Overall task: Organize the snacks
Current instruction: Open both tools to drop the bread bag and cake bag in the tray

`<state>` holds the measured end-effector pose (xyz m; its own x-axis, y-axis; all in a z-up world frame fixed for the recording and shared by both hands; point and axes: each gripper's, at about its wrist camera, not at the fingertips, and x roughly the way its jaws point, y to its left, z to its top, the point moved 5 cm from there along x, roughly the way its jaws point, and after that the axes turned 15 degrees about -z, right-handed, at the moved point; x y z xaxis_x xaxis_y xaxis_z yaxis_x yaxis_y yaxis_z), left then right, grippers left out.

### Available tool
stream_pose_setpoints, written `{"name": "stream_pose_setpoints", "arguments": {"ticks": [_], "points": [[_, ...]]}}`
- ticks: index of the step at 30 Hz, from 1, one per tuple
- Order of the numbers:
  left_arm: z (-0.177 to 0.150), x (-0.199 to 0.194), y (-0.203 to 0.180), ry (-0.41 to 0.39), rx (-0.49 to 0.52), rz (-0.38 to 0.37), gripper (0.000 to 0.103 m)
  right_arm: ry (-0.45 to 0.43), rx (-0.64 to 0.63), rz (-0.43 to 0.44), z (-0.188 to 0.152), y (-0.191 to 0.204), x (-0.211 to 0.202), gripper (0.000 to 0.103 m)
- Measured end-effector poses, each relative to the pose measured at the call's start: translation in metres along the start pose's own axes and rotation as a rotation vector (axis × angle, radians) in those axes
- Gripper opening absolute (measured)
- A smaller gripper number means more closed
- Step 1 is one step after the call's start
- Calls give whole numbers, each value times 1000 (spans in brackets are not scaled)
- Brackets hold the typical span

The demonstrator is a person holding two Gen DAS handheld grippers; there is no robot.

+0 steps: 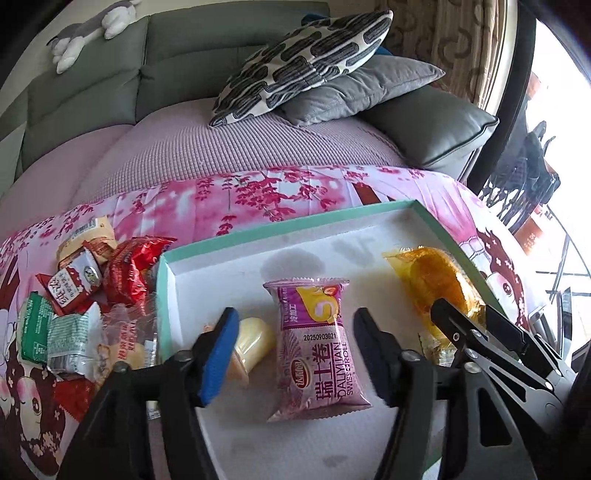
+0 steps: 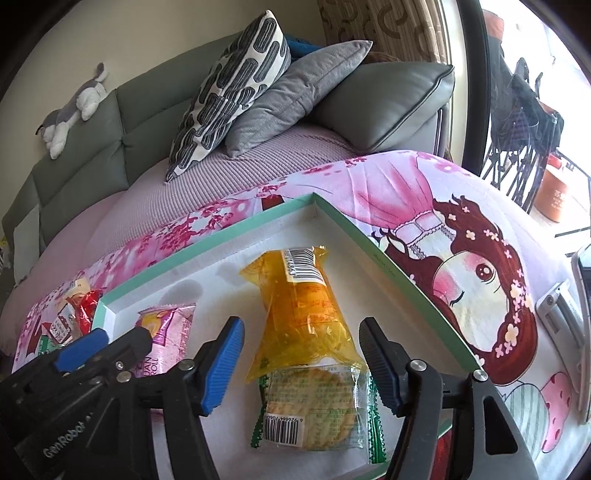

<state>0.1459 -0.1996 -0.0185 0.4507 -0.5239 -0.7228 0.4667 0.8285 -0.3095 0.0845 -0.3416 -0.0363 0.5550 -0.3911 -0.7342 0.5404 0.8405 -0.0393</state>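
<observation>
A shallow white tray with a mint-green rim (image 1: 280, 225) (image 2: 369, 236) lies on the pink printed cloth. In it lie a purple Swiss roll packet (image 1: 317, 343) (image 2: 162, 332), a pale yellow jelly cup (image 1: 251, 343), an orange packet (image 1: 439, 284) (image 2: 303, 306) and a green-edged cracker packet (image 2: 317, 406). My left gripper (image 1: 295, 354) is open, its jaws on either side of the purple packet, just above it. My right gripper (image 2: 301, 362) is open over the orange and cracker packets; it also shows in the left wrist view (image 1: 472, 325).
A pile of loose snacks lies left of the tray: red packets (image 1: 129, 273) and green-and-white packets (image 1: 55, 332). Behind are a grey sofa (image 1: 85, 92), patterned and grey cushions (image 1: 306, 62) and a plush toy (image 1: 92, 29). A phone-like device (image 2: 561, 314) lies at the right.
</observation>
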Motion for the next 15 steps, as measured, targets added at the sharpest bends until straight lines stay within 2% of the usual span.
{"name": "stream_pose_setpoints", "arguments": {"ticks": [7, 8, 10, 12, 15], "points": [[6, -24, 4, -32, -35, -5, 75, -24, 13, 13, 4, -4, -11, 69], [6, -27, 8, -35, -44, 10, 75, -25, 10, 14, 4, -3, -12, 69], [7, -31, 17, -43, -69, 51, 85, -28, 0, 17, 4, -1, -14, 70], [7, -37, 32, -66, -108, 105, 86, -31, -10, 22, 4, 3, -14, 78], [4, -42, 54, -82, -186, 167, 88, -36, -28, 26, 3, 8, -16, 83]]}}
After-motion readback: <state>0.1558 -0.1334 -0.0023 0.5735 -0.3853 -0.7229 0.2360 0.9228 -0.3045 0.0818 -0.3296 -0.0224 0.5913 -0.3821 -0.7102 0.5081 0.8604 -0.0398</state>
